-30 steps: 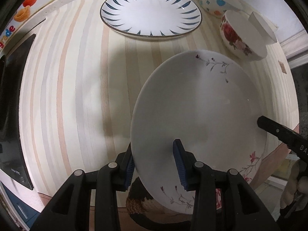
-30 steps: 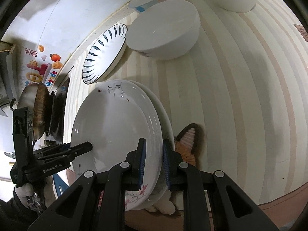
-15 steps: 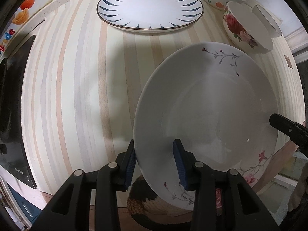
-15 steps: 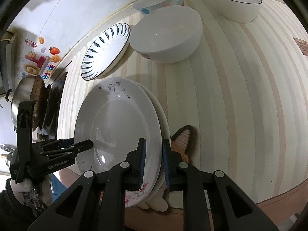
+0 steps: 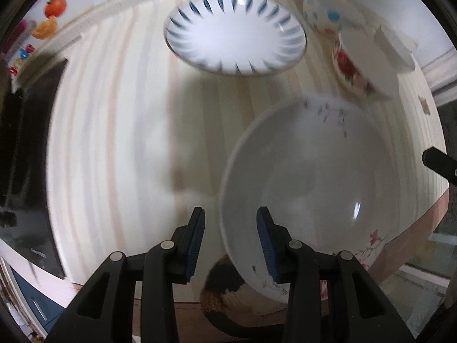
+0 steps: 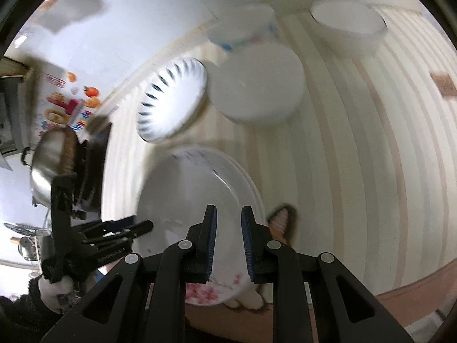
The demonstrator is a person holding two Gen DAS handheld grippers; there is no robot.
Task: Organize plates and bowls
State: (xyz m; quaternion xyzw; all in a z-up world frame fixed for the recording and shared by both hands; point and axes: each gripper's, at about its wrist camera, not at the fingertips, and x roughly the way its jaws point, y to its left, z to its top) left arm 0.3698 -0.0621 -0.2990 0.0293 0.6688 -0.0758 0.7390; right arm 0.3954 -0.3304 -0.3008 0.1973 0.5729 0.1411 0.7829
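- While both views are smeared by motion blur, the layout reads clearly enough: a striped counter (image 5: 114, 143) carries the crockery; a stack of floral plates (image 5: 308, 188) sits at the near edge, partly resting on a brown-and-orange mat (image 5: 222, 291).
- Left gripper (image 5: 230, 240): jaws apart, straddling the near-left rim of the top floral plate without visible contact on the left pad; I judge it released, not clamped.
- Right gripper (image 6: 228, 243): pads spread at the near-right rim of the same stack (image 6: 197, 200); the plate edge lies between them, but a gap shows at each pad; no firm clamp is evident.
- Elsewhere: a blue-petal plate (image 5: 234, 33) lies flat at the far side, well apart from the stack; a rose-pattern bowl (image 5: 362, 68), a dotted bowl (image 5: 320, 11) and a plain white bowl (image 6: 348, 28) cluster far right; a steel pan (image 6: 48, 168) stands on the hob at the left.
- Step in hand, by my judgement: the floral plates are set down as one stack and the grip is being let go.
- Next move calls for clearing both grippers off the rim without nudging the stack towards the counter's near edge; the blue-petal plate then looks the likeliest item to gather, and the bowls want nesting.
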